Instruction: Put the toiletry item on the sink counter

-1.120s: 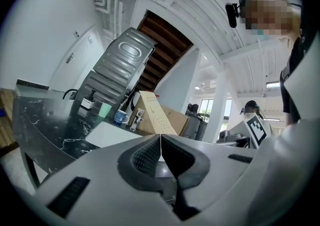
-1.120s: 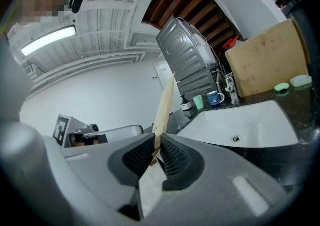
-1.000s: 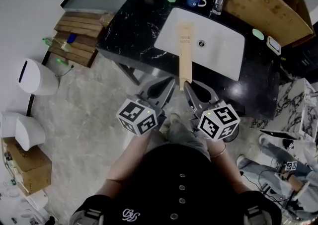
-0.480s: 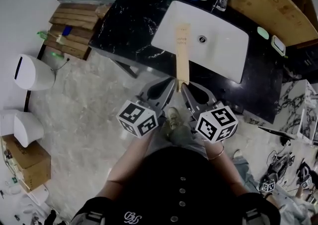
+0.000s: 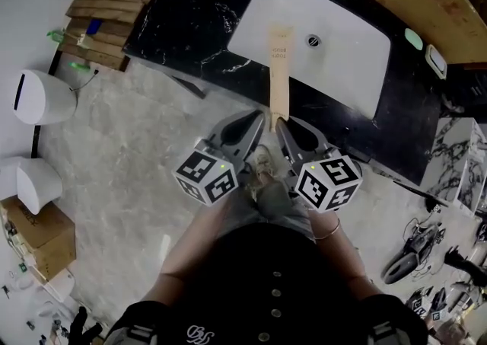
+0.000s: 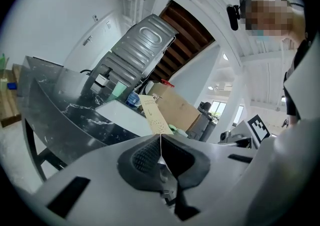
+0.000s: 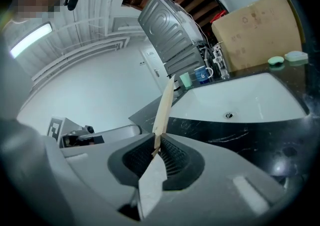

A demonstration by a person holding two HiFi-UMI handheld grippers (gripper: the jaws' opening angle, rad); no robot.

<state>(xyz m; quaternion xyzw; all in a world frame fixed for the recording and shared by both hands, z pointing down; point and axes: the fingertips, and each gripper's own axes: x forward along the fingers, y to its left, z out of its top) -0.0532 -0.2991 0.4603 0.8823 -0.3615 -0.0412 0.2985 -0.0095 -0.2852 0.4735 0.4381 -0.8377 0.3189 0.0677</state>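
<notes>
Toothbrush box [image 5: 279,69] sticks forward — its end pinched by right gripper [image 7: 156,145].

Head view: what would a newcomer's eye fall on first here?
The long tan box stands out, clamped at its near end in the right gripper and reaching out over the white sink. The left gripper sits shut beside it, and the black marbled counter frames the sink.

Pale marbled floor [image 5: 137,183] fills the centre; a black marbled counter [image 5: 190,16] stands at 12 o'clock, a wooden pallet [image 5: 103,4] at 11, white containers [image 5: 42,96] at 9.
</notes>
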